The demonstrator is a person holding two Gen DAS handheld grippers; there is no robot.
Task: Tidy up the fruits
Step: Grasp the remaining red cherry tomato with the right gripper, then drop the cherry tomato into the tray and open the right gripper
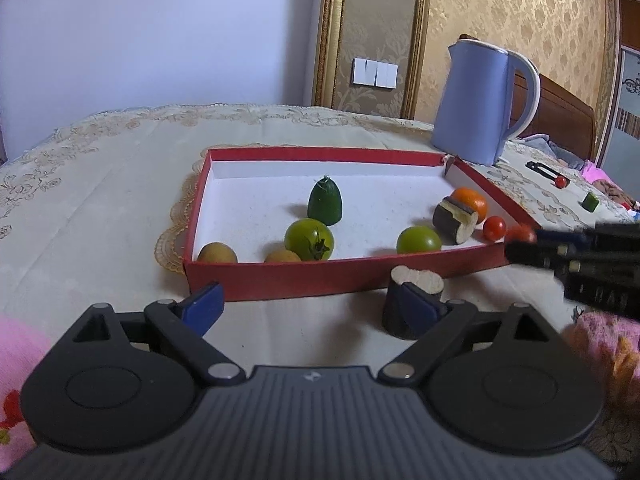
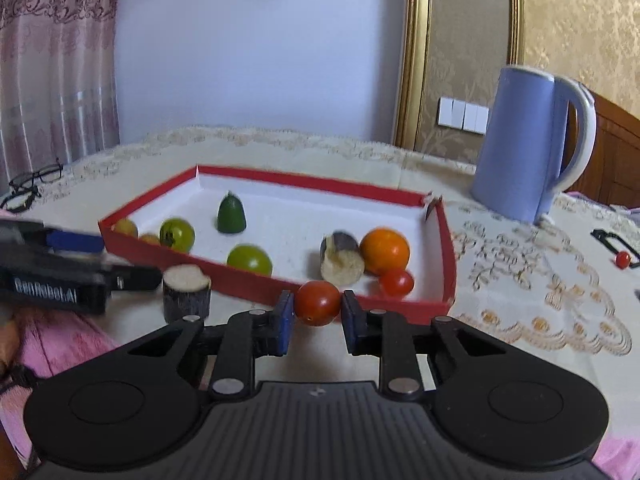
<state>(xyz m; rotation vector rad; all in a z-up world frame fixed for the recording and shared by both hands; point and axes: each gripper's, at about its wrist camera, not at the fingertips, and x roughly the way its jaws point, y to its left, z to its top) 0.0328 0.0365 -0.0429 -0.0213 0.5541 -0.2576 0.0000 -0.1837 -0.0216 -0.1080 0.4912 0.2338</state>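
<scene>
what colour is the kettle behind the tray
Light blue kettle with a white handle, clearest in the left wrist view.

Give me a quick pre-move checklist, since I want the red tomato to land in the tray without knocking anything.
1. Grip: right gripper shut on the red cherry tomato, pads on both sides: ok.
2. Position: tomato is at the red tray's near wall, not yet over the white floor: not ok.
3. Landing spot: bare floor shows between the green tomato and the cut eggplant piece: ok.
4. Crowding: another small red tomato and the orange sit close by: cannot tell if clearance is enough.
5. Left gripper: open, holding nothing, beside the eggplant chunk outside the tray: ok.
</scene>
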